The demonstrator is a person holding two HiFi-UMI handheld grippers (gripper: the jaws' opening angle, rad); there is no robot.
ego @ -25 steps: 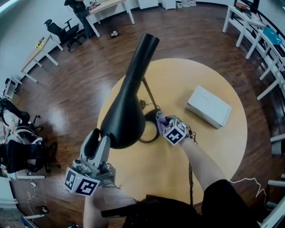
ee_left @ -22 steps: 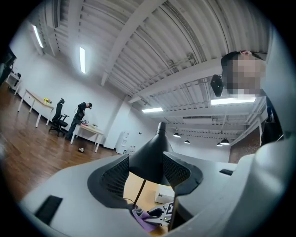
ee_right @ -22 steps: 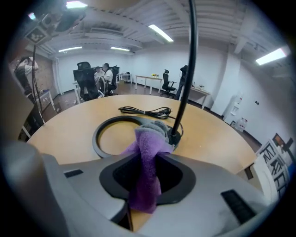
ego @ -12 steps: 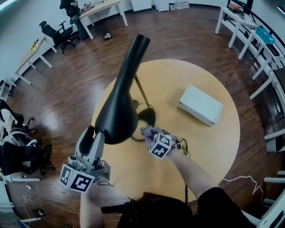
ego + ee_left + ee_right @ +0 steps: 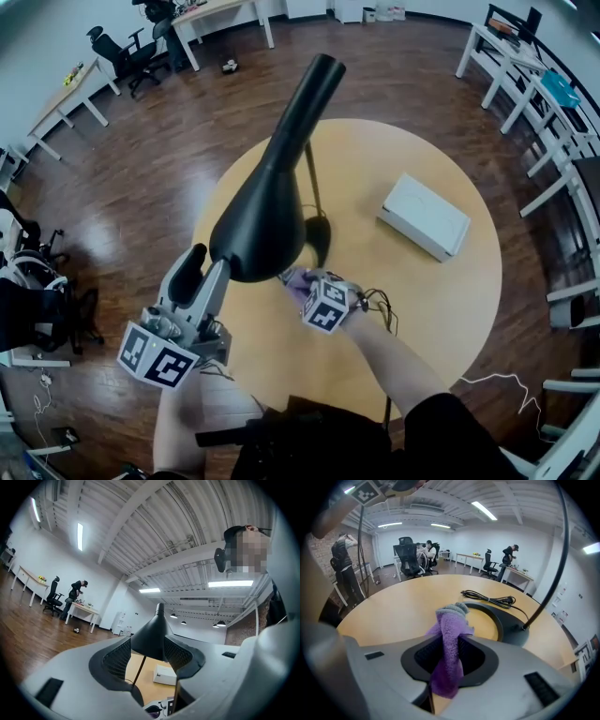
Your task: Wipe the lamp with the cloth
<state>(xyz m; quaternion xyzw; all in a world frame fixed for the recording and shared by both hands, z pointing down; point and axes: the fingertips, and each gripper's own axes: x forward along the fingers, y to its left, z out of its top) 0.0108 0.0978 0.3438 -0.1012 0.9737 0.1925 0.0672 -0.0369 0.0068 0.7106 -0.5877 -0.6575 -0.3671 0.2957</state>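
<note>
A black lamp (image 5: 267, 216) stands on a round, pale wooden table (image 5: 422, 309), its long cone-shaped shade tilted up high above the tabletop on a thin stem. Its ring-shaped black base (image 5: 513, 620) rests flat on the wood near the table's middle, with a black cord (image 5: 487, 597) coiled just beside it.

The left gripper (image 5: 202, 267) is clamped on the wide lower end of the shade; in the left gripper view the shade fills the gap between both jaws. The right gripper (image 5: 305, 286) is closed on a purple cloth (image 5: 450, 644), which sticks up out of its jaws in a bunched fold with a grey edge. It hangs low over the table under the shade, near the lamp base; whether the cloth touches the lamp cannot be told.

A white box (image 5: 425, 216) lies on the table's far right part, well apart from the lamp.

Around the table is glossy dark wooden floor (image 5: 141, 169). White desks (image 5: 225, 14) and black office chairs (image 5: 122, 52) line the far walls, white racks (image 5: 553, 94) stand on the right, and people (image 5: 508, 557) stand at the desks under strip lights (image 5: 79, 536).
</note>
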